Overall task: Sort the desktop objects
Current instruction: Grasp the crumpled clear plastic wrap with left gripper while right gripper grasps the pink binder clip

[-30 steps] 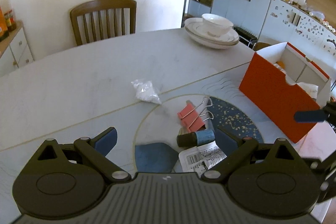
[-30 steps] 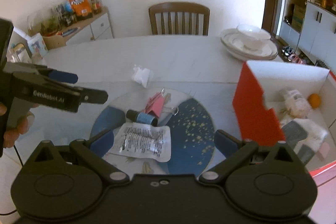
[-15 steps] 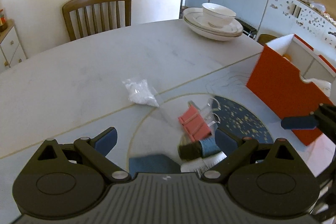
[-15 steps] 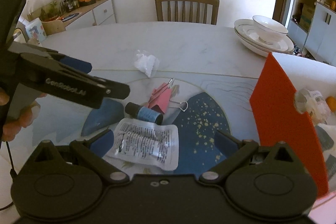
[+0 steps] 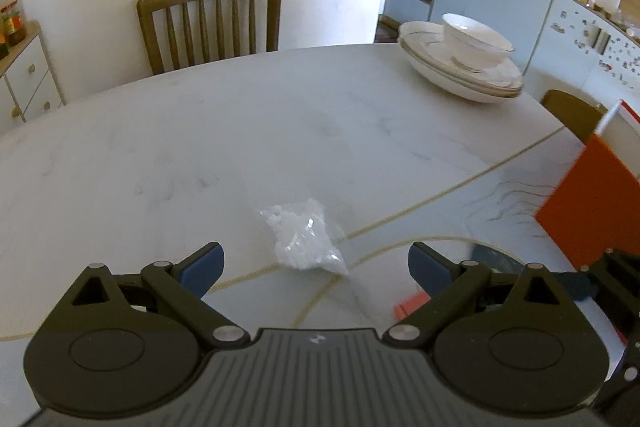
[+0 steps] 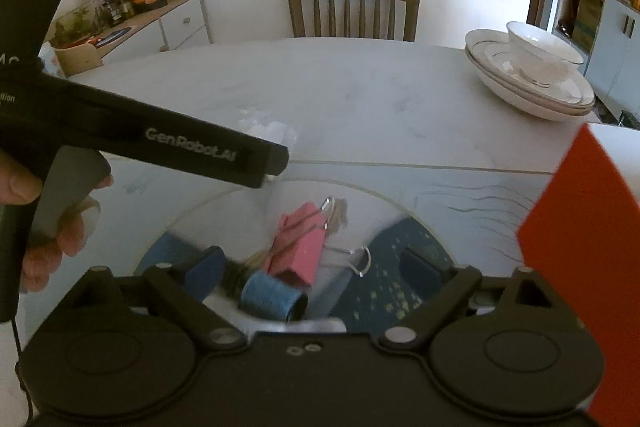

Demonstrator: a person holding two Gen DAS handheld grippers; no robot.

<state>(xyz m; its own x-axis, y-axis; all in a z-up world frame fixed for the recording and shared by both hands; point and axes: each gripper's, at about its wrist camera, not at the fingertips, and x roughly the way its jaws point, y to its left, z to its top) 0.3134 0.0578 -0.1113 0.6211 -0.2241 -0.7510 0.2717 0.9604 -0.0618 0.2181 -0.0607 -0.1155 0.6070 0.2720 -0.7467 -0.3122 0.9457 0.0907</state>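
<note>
A small clear plastic bag of white bits [image 5: 304,242] lies on the marble table, just ahead of and between the fingers of my open left gripper [image 5: 316,265]. In the right wrist view my open right gripper [image 6: 310,265] hovers over a blue thread spool [image 6: 269,297] and pink binder clips [image 6: 301,247] on the round inlay. The left gripper body [image 6: 160,143] crosses that view and hides most of the bag [image 6: 266,127]. The red box [image 5: 588,203] stands at the right, also in the right wrist view [image 6: 580,223].
Stacked white plates with a bowl [image 5: 464,67] sit at the table's far right. A wooden chair [image 5: 208,19] stands behind the table. A sideboard with snacks and jars [image 6: 132,7] is at the far left.
My left gripper has moved forward from the clips and spool to the plastic bag. My right gripper has moved forward and lower over the spool and clips; the printed packet has left view.
</note>
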